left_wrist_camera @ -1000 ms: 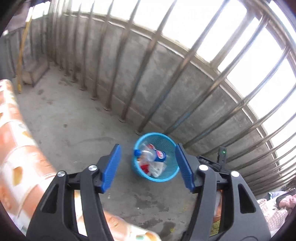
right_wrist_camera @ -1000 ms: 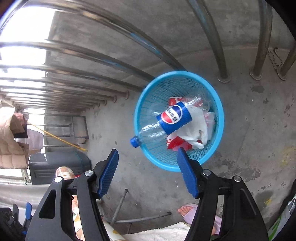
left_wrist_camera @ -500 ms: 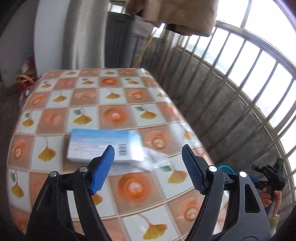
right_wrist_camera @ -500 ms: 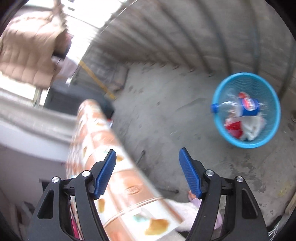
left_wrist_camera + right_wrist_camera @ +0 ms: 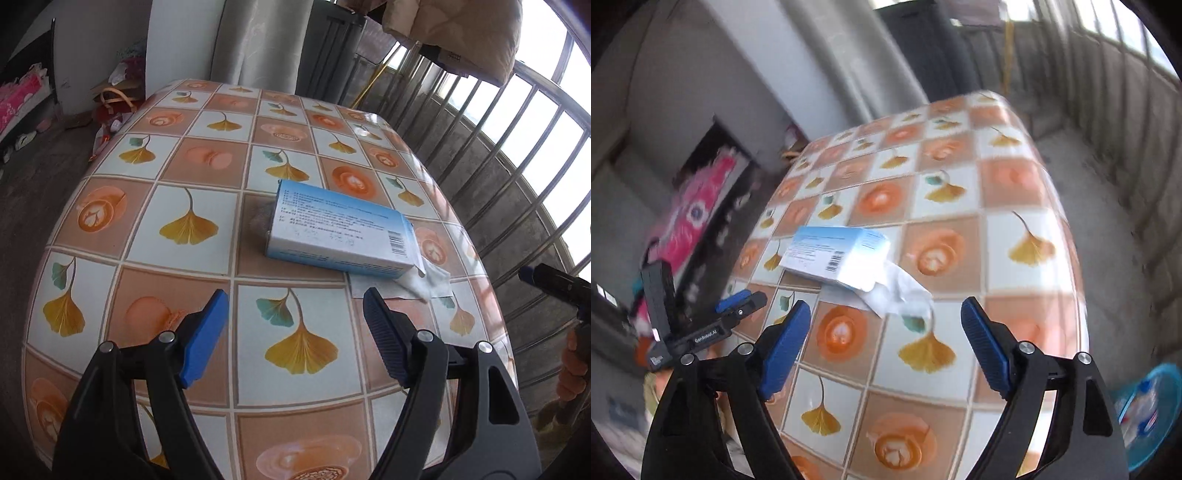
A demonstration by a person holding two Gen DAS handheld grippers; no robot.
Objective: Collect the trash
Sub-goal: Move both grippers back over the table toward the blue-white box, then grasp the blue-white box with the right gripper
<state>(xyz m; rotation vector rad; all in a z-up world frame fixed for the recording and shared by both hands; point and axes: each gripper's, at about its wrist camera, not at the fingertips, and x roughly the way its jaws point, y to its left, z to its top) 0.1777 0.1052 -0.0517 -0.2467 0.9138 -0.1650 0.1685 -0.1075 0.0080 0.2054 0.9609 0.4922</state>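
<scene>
A flat blue and white cardboard box (image 5: pixel 338 232) lies on the table (image 5: pixel 192 155) with the orange and white leaf-pattern cloth. A crumpled white paper (image 5: pixel 424 284) sticks out from under its right end. My left gripper (image 5: pixel 295 325) is open and empty, held above the table just short of the box. My right gripper (image 5: pixel 886 332) is open and empty, above the table near the box (image 5: pixel 838 254) and the white paper (image 5: pixel 901 291). The blue trash basket (image 5: pixel 1156 406) with a bottle in it stands on the floor at the lower right.
A metal railing (image 5: pixel 517 122) on a concrete wall runs along the right. A dark bin (image 5: pixel 328 55) and a grey curtain (image 5: pixel 251 40) stand behind the table. Clothes (image 5: pixel 454 33) hang above. The left gripper body (image 5: pixel 698 321) shows in the right wrist view.
Both grippers have swung away from the blue basket on the floor to the table. The box and white paper have come into view in front of both. Both stay open.
</scene>
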